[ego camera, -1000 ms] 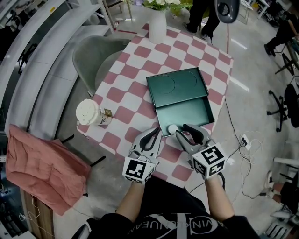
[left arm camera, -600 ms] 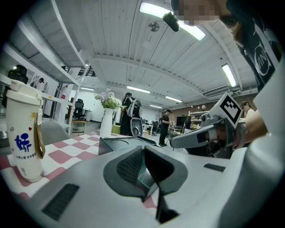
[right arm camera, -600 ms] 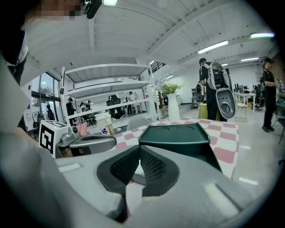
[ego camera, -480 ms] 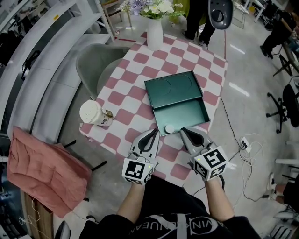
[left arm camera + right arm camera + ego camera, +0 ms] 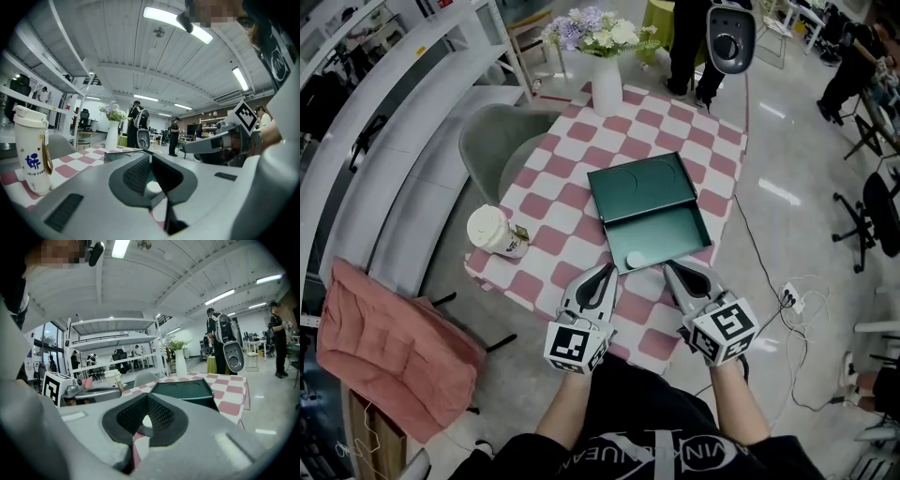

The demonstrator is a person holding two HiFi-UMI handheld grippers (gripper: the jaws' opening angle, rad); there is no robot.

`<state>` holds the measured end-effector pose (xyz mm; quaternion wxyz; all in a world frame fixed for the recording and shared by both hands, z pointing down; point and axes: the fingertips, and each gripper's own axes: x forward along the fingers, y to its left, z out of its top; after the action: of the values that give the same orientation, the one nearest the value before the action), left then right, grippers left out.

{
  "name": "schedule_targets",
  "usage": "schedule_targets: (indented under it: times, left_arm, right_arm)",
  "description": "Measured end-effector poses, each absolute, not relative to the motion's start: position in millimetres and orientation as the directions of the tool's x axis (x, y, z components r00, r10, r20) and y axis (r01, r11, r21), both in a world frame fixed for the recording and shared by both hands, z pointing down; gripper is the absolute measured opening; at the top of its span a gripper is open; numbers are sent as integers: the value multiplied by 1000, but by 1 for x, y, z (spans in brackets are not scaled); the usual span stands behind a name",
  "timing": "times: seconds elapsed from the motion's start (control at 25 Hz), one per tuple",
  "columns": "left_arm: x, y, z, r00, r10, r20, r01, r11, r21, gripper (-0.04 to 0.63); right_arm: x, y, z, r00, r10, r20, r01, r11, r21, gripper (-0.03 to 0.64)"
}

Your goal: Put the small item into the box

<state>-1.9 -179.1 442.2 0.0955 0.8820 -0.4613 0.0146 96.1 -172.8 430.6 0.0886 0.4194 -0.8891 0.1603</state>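
Note:
An open dark green box (image 5: 667, 231) lies on the checked table (image 5: 567, 202), its lid (image 5: 642, 183) folded back on the far side. The small item (image 5: 635, 260), a white round piece, rests in the box's near left corner. My left gripper (image 5: 607, 273) is shut and empty just in front of that corner. My right gripper (image 5: 668, 269) is also shut and empty at the box's near edge, right of the item. In the right gripper view the item (image 5: 146, 422) shows pale behind the closed jaws, with the box (image 5: 183, 390) beyond.
A white tumbler (image 5: 492, 230) stands at the table's left edge. A white vase of flowers (image 5: 607, 80) is at the far end. A grey chair (image 5: 502, 141) sits to the left, a pink cloth (image 5: 384, 347) lower left. People stand behind the table.
The right gripper's jaws, open around the white item a second ago, have shut and drawn back slightly. The item now lies free in the box. The left gripper stays in place.

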Motion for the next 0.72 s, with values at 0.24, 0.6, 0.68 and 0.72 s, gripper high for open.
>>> schedule_targets:
  times: [0.24, 0.6, 0.68, 0.72]
  left_arm:
    - [-3, -174, 429, 559, -824, 94, -826, -542, 154, 20]
    - [-2, -165, 409, 544, -836, 76, -836, -532, 136, 20]
    - [-3, -165, 405, 538, -840, 71, -840, -526, 133, 20]
    - [-4, -165, 403, 535, -842, 68, -841, -524, 131, 20]
  right_arm:
    - [102, -168, 415, -634, -731, 252, -774, 603, -196, 6]
    - [107, -162, 395, -635, -745, 205, -773, 607, -186, 6]
    - [108, -161, 391, -636, -747, 194, -772, 610, -181, 6]
    - [109, -161, 388, -636, -748, 189, -772, 611, -178, 6]
